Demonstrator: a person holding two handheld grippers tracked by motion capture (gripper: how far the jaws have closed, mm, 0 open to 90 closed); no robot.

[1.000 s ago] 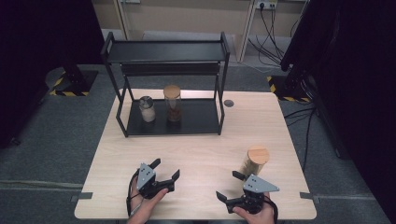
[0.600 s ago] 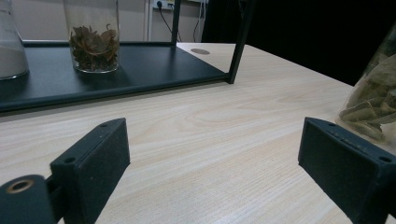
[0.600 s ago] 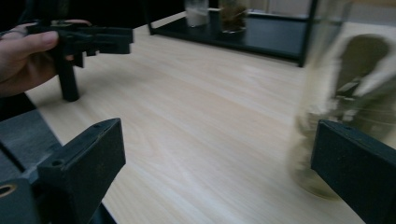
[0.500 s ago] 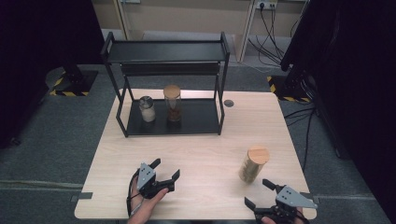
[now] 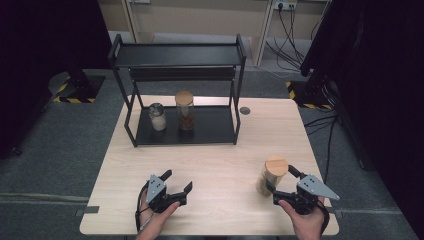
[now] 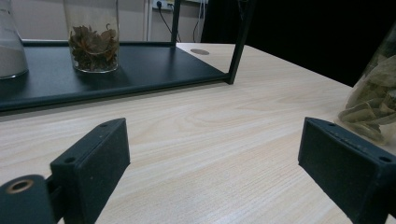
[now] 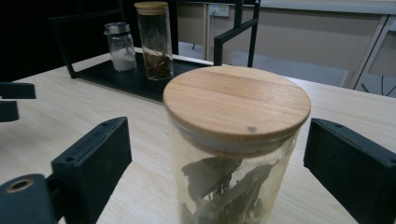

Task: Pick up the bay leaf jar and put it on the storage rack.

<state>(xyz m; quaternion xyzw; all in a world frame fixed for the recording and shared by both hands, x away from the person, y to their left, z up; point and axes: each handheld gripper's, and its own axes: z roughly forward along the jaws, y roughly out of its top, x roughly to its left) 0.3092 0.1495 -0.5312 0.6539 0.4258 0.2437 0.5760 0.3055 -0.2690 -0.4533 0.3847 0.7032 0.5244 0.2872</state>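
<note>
A glass jar with a wooden lid (image 5: 272,175) holding dried leaves stands on the table's near right. My right gripper (image 5: 281,178) is open just to its near right, its jaws either side of the jar. In the right gripper view the jar (image 7: 236,100) rises between the spread jaws of that gripper (image 7: 215,154), not touching them. My left gripper (image 5: 177,180) rests open and empty at the near left; in its own view the gripper (image 6: 215,154) points over bare wood, with the jar (image 6: 373,102) at the right edge.
A black two-tier rack (image 5: 180,55) stands at the back of the wooden table (image 5: 215,160). On its lower shelf (image 6: 140,70) are a small jar of white powder (image 5: 157,116) and a tall wood-lidded jar (image 5: 184,110). A grey grommet (image 5: 244,110) lies right of the rack.
My right gripper drew back to the right and toward the table's near edge, then came forward again and now brackets the jar from the near right. The jar and left gripper stayed put.
</note>
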